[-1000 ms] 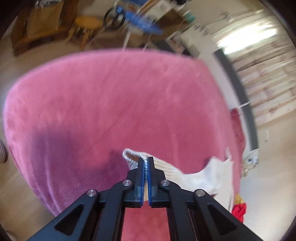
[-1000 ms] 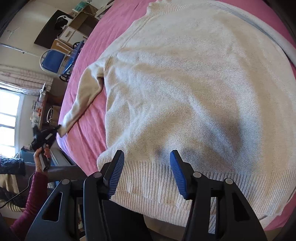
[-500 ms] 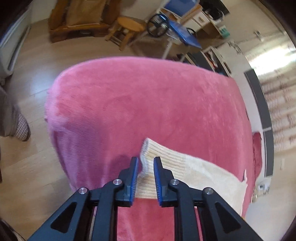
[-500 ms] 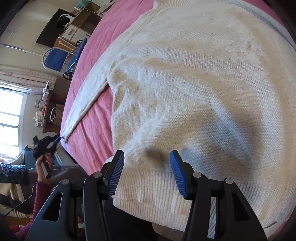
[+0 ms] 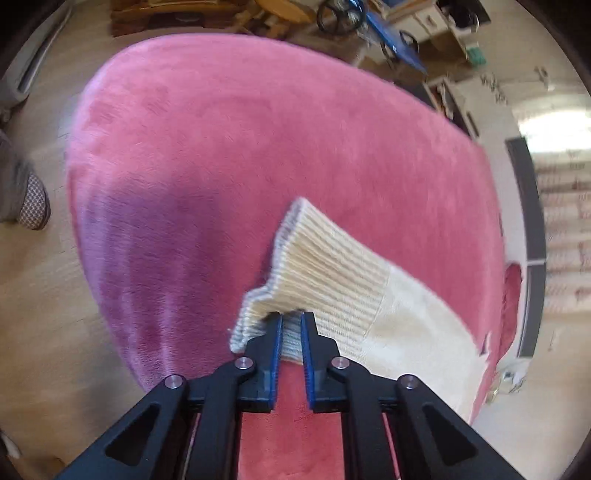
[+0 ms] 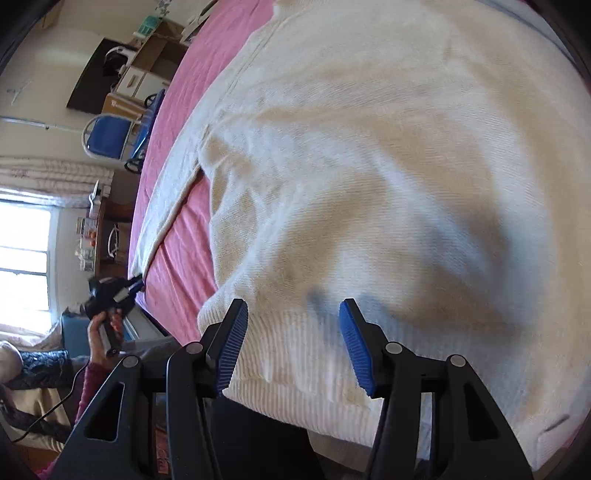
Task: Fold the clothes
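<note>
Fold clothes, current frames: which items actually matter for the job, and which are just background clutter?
Job:
- cream sweater, spread on the pink blanket
- ribbed cuff, between the closing jaws of the left gripper
- right gripper, open above the hem

Lying about:
- blue chair
- wooden stool
- slipper on the floor

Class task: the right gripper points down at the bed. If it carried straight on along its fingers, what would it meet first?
Most likely the cream sweater, at its ribbed hem lying between the open right gripper fingers. How near it is cannot be told.
</note>
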The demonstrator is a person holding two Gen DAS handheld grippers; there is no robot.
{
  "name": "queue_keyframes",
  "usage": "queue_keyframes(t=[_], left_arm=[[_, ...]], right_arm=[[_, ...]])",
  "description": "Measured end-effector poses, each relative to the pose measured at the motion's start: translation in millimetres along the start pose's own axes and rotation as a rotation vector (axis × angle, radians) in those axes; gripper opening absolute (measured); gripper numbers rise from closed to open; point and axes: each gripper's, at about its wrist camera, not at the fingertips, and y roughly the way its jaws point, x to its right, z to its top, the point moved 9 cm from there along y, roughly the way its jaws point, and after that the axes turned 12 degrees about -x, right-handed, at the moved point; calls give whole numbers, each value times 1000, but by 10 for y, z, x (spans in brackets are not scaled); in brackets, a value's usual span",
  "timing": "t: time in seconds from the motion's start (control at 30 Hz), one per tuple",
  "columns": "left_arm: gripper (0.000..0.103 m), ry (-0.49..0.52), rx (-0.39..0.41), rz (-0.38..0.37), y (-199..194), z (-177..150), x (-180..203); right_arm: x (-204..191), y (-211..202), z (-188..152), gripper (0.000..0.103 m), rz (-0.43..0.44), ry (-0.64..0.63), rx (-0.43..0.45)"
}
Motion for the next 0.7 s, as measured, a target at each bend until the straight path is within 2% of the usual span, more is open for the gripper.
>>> queue_keyframes(t=[0.07,0.17,0.23,0.33,0.37,0.43,0.53,0.63,0.7], left_arm=[[13,31,29,36,-142,-83,55],[18,132,91,-6,-379,-328,357],[20,207,100,-42,-464,-608,604],[21,341,73,-60,-448,-1052,1068],[21,393,57,-50,-379,-1108,1228],[21,484,20,-32,-218,-1421,1478],[21,590,-61,-17,65,-1947,1727],[21,659,-149,-24,371,-2599,1900],[21,693,-202,-38,526,-2980,2057]], right_arm=[[162,-210,-35,55,7,12,28],[452,-544,-118,55,62,49,79],[712,-830,-160,55,141,104,131],[1212,-1348,-244,55,158,198,260],[1417,-1516,-316,55,138,234,302],[1840,-1871,-482,55,69,302,382],[2397,-2375,-728,55,-95,364,447],[2760,-2748,-867,55,-149,393,472],[2893,-2910,-826,55,-163,374,483]])
